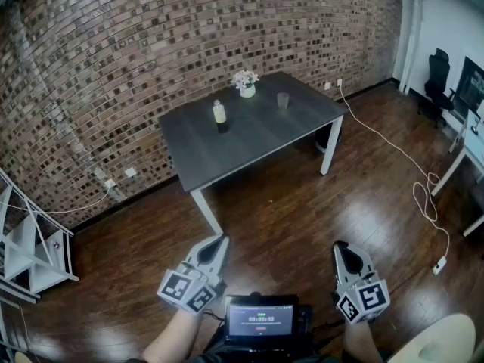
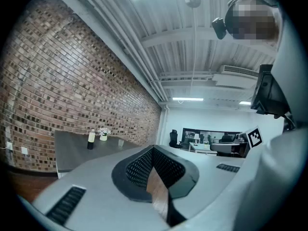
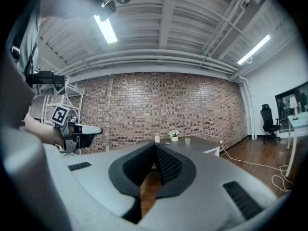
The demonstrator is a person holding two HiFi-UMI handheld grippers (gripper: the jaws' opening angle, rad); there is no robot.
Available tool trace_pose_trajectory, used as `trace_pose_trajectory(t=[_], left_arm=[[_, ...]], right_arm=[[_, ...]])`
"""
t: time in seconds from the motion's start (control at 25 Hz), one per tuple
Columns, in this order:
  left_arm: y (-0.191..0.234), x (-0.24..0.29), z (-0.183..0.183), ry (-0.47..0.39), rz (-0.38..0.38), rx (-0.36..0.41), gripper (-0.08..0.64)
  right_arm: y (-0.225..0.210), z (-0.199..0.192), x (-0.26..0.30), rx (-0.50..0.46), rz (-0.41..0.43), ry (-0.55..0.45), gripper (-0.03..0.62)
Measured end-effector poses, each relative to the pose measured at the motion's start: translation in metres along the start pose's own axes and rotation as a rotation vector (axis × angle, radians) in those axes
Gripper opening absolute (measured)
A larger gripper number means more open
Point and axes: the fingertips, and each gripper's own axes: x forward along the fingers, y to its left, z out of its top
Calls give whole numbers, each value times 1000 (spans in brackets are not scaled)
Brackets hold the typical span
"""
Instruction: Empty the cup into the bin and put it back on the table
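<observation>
A clear cup (image 1: 282, 100) stands on the far right part of the dark grey table (image 1: 227, 153), well ahead of both grippers. It also shows small in the left gripper view, cup (image 2: 120, 142), and in the right gripper view, cup (image 3: 187, 140). A dark bin (image 1: 326, 138) sits partly hidden under the table's right end. My left gripper (image 1: 220, 240) and right gripper (image 1: 340, 246) are held low over the wooden floor, near my body. The jaws of the left gripper (image 2: 153, 149) meet at the tip with nothing in them. So do those of the right gripper (image 3: 155, 147).
A yellow bottle (image 1: 219, 113) and a white flower pot (image 1: 246, 83) share the table. A white cable (image 1: 423, 180) runs across the floor to a power strip (image 1: 439, 264). A white shelf (image 1: 30, 248) stands left; an office chair (image 1: 439, 82) and a desk (image 1: 473, 150) stand right.
</observation>
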Motion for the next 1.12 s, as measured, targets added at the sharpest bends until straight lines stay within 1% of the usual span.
trace_pose_trajectory(t=[0.2,0.44,0.6,0.72,0.96,1.12], left_arm=[[34,41,6,25,-14,5,0],[86,79,12,24,-19,8,0],[114,102,14,19,-43,7,0],[133,117,14,26,-40,5,0],[146,151,6,50,-61,-19,0],[153,180,-1,73,-46,-27,0]], right_arm=[[-6,18,51,2,14,-13,2],[-18,25,109,6,-17,-8,2],[-23,26,146,-1,-25,1,2],[-25,30,166,11,-31,-2,2],[-48,33,197,-1,-41,24,2],[-63,33,221,-1,-11,37,2]])
